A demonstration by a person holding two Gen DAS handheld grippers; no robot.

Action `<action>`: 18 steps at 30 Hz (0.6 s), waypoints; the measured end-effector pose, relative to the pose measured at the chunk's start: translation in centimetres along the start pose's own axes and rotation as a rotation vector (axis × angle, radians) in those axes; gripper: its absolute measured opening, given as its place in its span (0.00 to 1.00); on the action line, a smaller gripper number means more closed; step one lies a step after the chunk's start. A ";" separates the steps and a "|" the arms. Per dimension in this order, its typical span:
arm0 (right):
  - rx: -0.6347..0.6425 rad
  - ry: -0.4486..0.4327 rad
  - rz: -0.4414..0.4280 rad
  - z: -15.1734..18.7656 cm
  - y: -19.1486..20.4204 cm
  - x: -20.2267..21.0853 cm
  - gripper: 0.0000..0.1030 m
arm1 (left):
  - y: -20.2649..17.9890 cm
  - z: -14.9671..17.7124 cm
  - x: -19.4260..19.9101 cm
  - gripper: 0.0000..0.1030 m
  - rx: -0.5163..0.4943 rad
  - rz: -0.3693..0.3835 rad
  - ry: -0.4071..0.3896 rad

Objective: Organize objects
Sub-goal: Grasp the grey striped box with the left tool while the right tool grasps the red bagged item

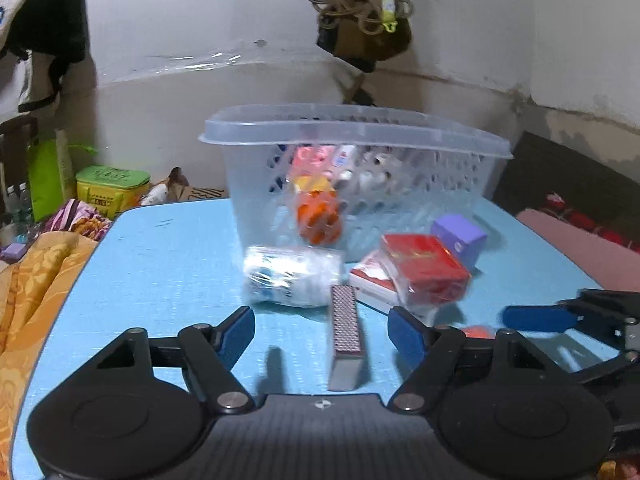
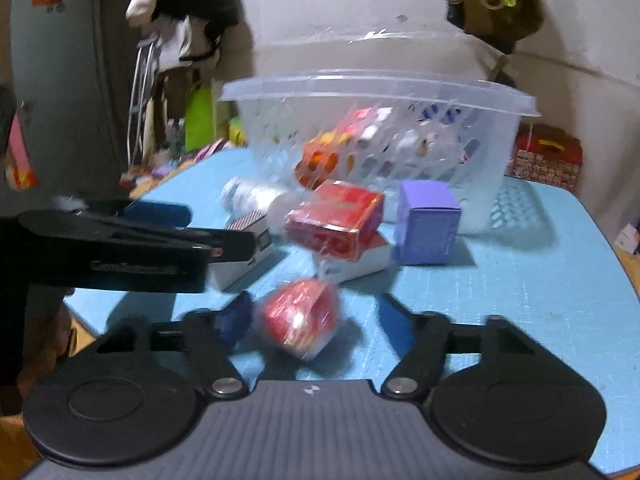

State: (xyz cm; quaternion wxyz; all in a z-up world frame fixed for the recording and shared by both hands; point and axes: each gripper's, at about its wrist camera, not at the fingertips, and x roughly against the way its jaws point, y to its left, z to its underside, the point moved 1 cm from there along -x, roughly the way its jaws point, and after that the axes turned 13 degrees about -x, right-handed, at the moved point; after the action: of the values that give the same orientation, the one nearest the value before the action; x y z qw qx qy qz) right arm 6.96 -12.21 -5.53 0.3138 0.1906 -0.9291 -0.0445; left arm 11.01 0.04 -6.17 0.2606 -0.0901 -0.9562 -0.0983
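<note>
Basket (image 1: pixel 460 168) of clear plastic stands toward the far edge of the blue tabletop (image 1: pixel 168 264), with coloured packets showing through its holed wall. In front of it, around the middle of the tabletop, we see a wrapped white roll (image 1: pixel 292 276), a red box (image 1: pixel 424 272) lying on a red-and-white box (image 1: pixel 370 284), and a purple box (image 1: pixel 460 236) just beside the basket.

Our left gripper (image 1: pixel 322 334) has its fingers spread wide. A matchbox (image 1: pixel 346 340) lies on the tabletop between them, its rough striking side up, and neither blue pad touches it. At the right edge of this view we see one blue finger of the right gripper (image 1: pixel 536 318), with a bit of something red beside it.

The right wrist view makes that plain: the right gripper (image 2: pixel 316 314) has a red wrapped packet (image 2: pixel 300 316) between its fingers. The left pad looks to be against the packet, while a gap shows at the right pad, though blur keeps us from being sure. We cannot tell whether the packet is lifted off the tabletop.

Only this view shows the left gripper from the side, reaching over the matchbox, and a cabinet (image 2: pixel 60 80) off the left edge. Only the left view shows the orange cloth (image 1: pixel 40 280) by the tabletop's left edge.
</note>
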 end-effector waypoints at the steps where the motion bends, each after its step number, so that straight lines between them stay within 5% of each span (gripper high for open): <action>1: 0.009 0.009 0.011 0.1 0.0 0.0 0.51 | -0.3 0.1 -0.1 0.75 -0.012 -0.004 0.005; 11: -0.062 -0.017 -0.006 -1.0 -3.3 1.9 0.50 | -1.2 0.5 -1.2 0.73 -0.041 -0.043 0.042; 13: -0.078 -0.029 -0.012 -1.3 -3.5 2.2 0.50 | -1.5 0.4 -1.5 0.62 -0.055 -0.043 0.050; 15: -0.086 -0.044 -0.021 -1.7 -3.6 2.7 0.50 | -1.7 0.3 -1.9 0.31 -0.063 -0.046 0.065; 18: -0.071 -0.066 -0.022 -1.9 -3.4 3.0 0.50 | -1.9 0.4 -1.7 0.20 -0.074 -0.047 0.062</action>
State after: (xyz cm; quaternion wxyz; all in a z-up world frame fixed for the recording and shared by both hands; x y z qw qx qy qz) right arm 7.02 -16.44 -2.96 0.2892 0.1880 -0.9346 -0.0872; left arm 11.78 -1.94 -7.68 0.2842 -0.0740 -0.9452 -0.1426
